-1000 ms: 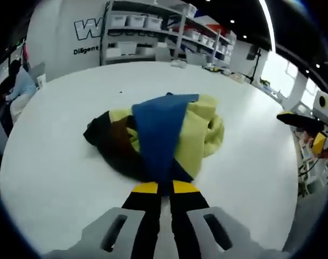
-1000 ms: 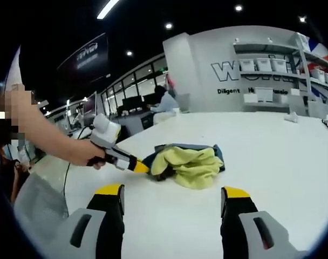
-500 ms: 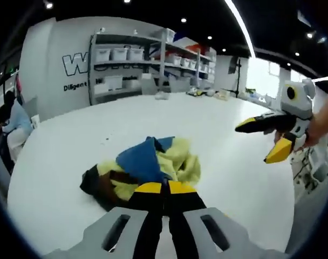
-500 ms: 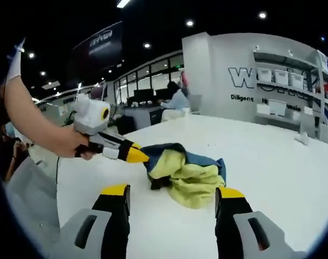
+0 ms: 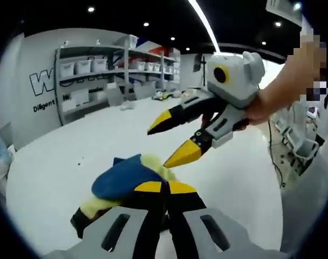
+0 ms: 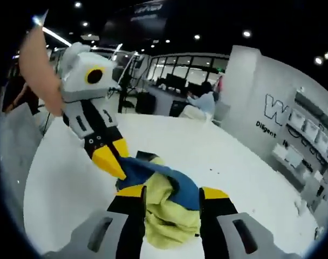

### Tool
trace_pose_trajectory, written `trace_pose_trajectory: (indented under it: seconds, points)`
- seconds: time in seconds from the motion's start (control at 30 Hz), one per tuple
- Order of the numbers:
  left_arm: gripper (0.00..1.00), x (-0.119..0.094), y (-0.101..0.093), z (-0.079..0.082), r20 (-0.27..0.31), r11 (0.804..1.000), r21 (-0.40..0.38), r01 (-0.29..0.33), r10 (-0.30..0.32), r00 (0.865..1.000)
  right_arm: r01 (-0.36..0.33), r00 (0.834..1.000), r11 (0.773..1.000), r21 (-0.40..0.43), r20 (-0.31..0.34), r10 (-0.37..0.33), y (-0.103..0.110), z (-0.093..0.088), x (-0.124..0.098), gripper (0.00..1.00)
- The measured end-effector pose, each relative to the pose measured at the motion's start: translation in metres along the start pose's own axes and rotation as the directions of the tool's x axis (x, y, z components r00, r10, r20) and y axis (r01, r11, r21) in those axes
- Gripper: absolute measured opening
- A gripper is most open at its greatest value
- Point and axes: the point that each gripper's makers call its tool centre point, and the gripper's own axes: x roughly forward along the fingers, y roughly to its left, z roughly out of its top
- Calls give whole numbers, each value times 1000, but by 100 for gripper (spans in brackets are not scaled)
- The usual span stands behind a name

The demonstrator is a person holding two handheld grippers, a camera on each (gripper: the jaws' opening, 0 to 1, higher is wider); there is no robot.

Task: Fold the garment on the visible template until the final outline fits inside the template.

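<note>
Lying bunched at the lower left of the left gripper view, the garment [image 5: 123,181] is a crumpled heap of blue, pale yellow and dark cloth on the white tabletop [image 5: 56,167]. At the bottom centre of that view the left claw [image 5: 164,188] has its yellow-tipped jaws pressed together, pinching the near edge of the garment's blue and yellow cloth. To the upper right, the right claw [image 5: 172,140] comes in with its jaws spread apart, tips pointing down toward the heap, the lower tip just beside the yellow cloth. A hand [image 5: 266,105] at the right edge grips its white body. Shelves [image 5: 99,65] with white bins stand along the far wall at the upper left.

In the right gripper view, the left claw [image 6: 107,162] reaches down from the upper left, its yellow tip touching the blue fold of the garment [image 6: 164,208], jaws closed on that fold. The garment sits at the bottom centre, between the two jaws of the right claw [image 6: 172,193], which stand spread on either side of the cloth without squeezing it. The tabletop [image 6: 218,156] stretches to the right. A seated person [image 6: 199,102] shows far back at upper centre, near desks.
</note>
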Motion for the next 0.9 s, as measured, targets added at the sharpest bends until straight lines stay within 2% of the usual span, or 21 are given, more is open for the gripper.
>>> trace_pose_trajectory:
  seconds: [0.07,0.13,0.2,0.27,0.33,0.43,0.47,0.57,0.63,0.67,0.73,0.8,0.87,0.9]
  points:
    - [0,0,-2,3,1,1000,-3,31,-31,1000,-46,999,997,-55,-6,45,6,4,7,26]
    - [0,-1,-4,5,-2,999,6,45,-45,999,-91,996,980,-177,-23,88,12,10,16,23]
    - [0,-1,-5,5,-6,998,4,61,-61,998,-123,992,964,-235,-33,118,17,12,21,21]
    - [0,0,-6,3,-17,997,2,75,-75,997,-155,988,929,-335,-63,142,22,11,27,18]
    - [0,-1,-9,1,-29,995,-5,96,-96,995,-186,983,884,-429,-80,167,29,13,29,14]
    - [0,-2,-10,-1,-33,994,-14,111,-112,993,-217,976,846,-487,-96,195,35,13,32,5]
    - [0,-2,-10,-1,-33,993,-20,116,-117,993,-222,975,850,-477,-98,199,35,13,33,1]
    - [0,-5,-9,0,-27,993,-21,114,-115,993,-206,978,873,-443,-81,190,33,15,34,0]
    - [1,-9,-3,2,-13,996,-19,92,-92,996,-173,985,914,-368,-54,165,25,18,33,0]
    - [3,-12,3,3,-1,998,-19,64,-64,998,-158,987,921,-355,-47,151,21,19,32,0]
    - [15,-20,22,2,17,999,-40,-19,19,1000,-130,991,958,-254,-16,131,11,23,29,0]
    - [21,-29,42,-6,21,993,-82,-80,82,996,-111,994,975,-193,-4,113,2,24,25,0]
    - [21,-33,57,-20,-21,988,-88,-127,126,992,-103,994,985,-141,11,105,-4,24,23,0]
    - [22,-35,69,-30,-63,984,-62,-164,161,985,-91,995,989,-118,17,94,-9,25,21,0]
